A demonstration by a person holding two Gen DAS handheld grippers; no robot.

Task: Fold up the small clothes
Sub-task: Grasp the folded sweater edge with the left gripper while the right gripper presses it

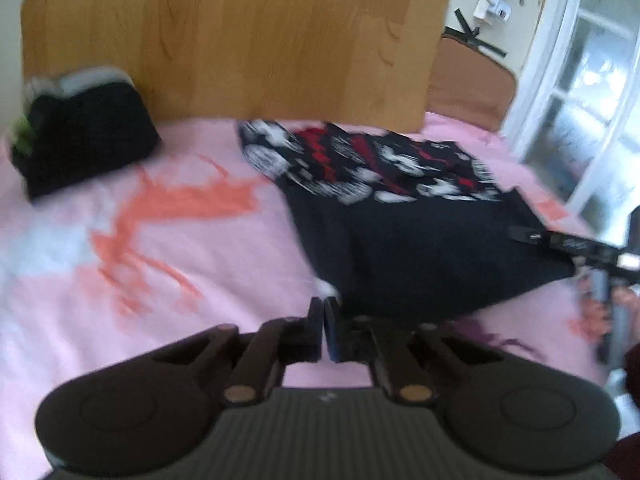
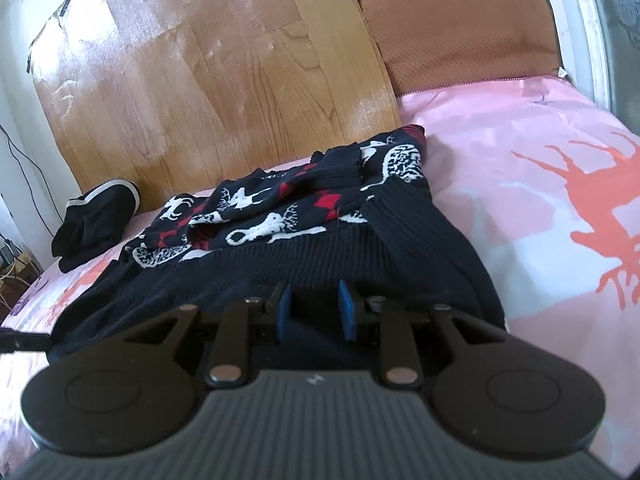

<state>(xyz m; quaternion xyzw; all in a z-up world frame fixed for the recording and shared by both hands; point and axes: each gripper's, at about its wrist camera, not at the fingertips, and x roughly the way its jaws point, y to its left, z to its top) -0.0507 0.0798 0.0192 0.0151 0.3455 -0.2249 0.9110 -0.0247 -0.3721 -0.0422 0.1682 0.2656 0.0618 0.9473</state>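
A black knit sweater (image 1: 420, 240) with a red and white pattern lies on the pink bedsheet (image 1: 160, 280); it also shows in the right wrist view (image 2: 320, 248), partly folded over itself. My left gripper (image 1: 323, 308) is shut and empty at the sweater's near left corner; the view is blurred. My right gripper (image 2: 314, 300) is open, its jaws over the sweater's black ribbed hem with nothing between them. It also shows at the right edge of the left wrist view (image 1: 568, 244).
A folded black garment (image 1: 80, 140) with a white edge sits at the far left by the wooden board (image 1: 240, 40); it also shows in the right wrist view (image 2: 96, 220). A brown cushion (image 2: 460, 32) stands at the back. A window (image 1: 592, 100) is at the right.
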